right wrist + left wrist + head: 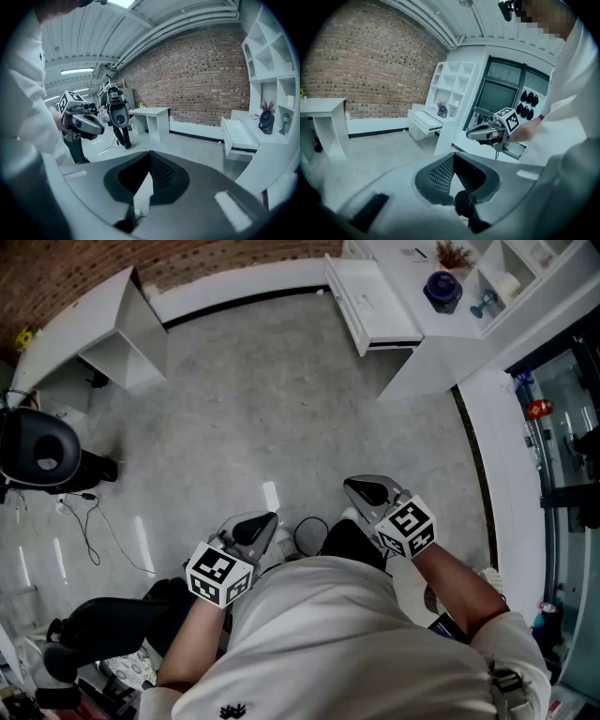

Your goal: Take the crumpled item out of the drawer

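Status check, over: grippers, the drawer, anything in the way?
Jaws shut and empty on left gripper and right gripper, both near body. Open drawer across room; crumpled item not visible. Only floor between.

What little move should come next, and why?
Probably a step forward, toward the open drawer. The left tool and the right tool are both shut and empty. They are held close to the person's body, and a wide stretch of floor lies between them and the drawer. From here the drawer's contents are too far off to make out.
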